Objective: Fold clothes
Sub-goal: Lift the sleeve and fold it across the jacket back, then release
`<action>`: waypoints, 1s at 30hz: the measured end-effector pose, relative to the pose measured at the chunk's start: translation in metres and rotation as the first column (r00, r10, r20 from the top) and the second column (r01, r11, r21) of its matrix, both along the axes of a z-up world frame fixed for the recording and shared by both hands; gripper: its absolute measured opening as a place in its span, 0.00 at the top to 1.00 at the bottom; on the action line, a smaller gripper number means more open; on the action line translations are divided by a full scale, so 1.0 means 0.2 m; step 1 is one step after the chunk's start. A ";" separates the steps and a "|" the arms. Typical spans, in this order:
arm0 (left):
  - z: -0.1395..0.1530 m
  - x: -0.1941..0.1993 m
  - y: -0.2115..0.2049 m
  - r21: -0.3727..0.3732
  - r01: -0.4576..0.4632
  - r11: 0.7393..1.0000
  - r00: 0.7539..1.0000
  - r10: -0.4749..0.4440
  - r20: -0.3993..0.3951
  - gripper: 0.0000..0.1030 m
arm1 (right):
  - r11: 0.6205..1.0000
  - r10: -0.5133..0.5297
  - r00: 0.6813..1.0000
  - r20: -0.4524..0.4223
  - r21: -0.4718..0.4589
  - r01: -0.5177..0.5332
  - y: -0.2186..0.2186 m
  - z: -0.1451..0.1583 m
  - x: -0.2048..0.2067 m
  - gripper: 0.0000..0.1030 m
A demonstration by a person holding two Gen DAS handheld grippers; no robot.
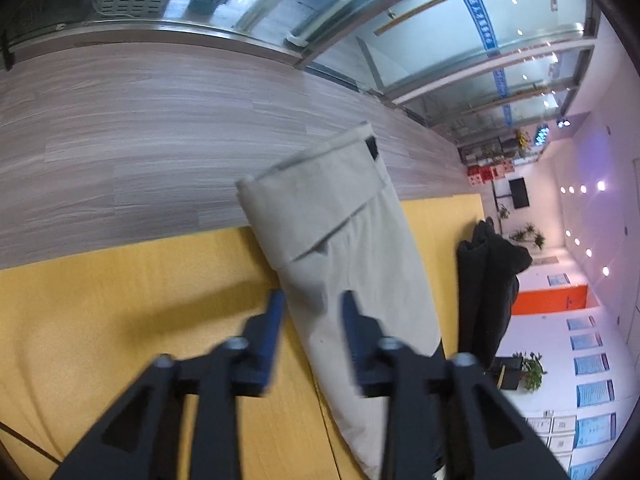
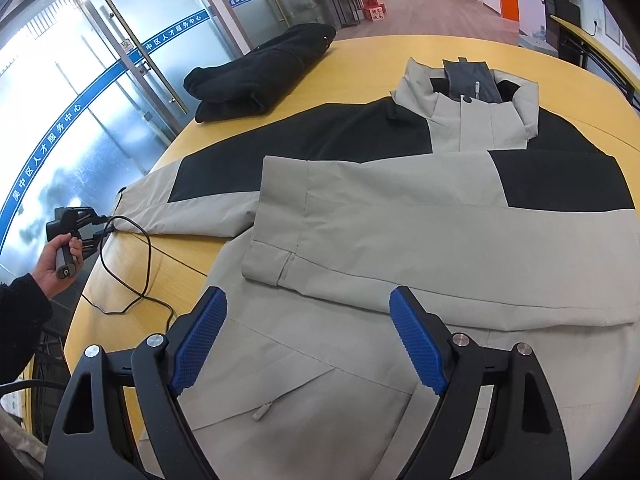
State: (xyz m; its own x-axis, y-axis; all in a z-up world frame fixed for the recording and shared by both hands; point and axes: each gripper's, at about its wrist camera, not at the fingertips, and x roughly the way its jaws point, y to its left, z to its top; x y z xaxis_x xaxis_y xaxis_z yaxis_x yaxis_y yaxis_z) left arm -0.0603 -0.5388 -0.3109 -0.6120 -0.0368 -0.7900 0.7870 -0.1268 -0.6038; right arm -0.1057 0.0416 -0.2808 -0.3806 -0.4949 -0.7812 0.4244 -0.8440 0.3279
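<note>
A beige and black jacket (image 2: 400, 208) lies face up on the yellow table (image 2: 360, 52), collar at the far side. One sleeve (image 2: 360, 236) is folded across its chest. The other sleeve (image 1: 352, 248) stretches out to the table's edge, its cuff hanging past it. My left gripper (image 1: 310, 300) is open, its fingers on either side of this sleeve; in the right wrist view it (image 2: 86, 220) is at the table's left edge. My right gripper (image 2: 308, 312) is open and empty above the jacket's lower front.
A folded black garment (image 2: 260, 76) lies at the table's far left, also in the left wrist view (image 1: 488, 288). A black cable (image 2: 132, 264) trails over the table by the left gripper. Glass doors (image 2: 100, 80) stand beyond the table edge. Wood floor (image 1: 160, 140) lies below.
</note>
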 end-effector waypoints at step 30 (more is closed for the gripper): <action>0.64 -0.25 0.31 -0.300 0.157 0.941 0.963 -0.213 -0.163 0.93 | 0.998 -0.049 0.999 0.024 -0.049 0.050 0.10 -0.04 0.02 0.18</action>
State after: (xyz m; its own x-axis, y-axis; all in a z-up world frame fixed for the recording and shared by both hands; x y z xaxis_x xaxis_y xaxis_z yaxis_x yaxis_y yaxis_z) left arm -0.1100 -0.4766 -0.1835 -0.7672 -0.1127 -0.6314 0.6069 -0.4461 -0.6578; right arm -0.1016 0.0615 -0.2884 -0.3878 -0.5138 -0.7653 0.3743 -0.8465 0.3786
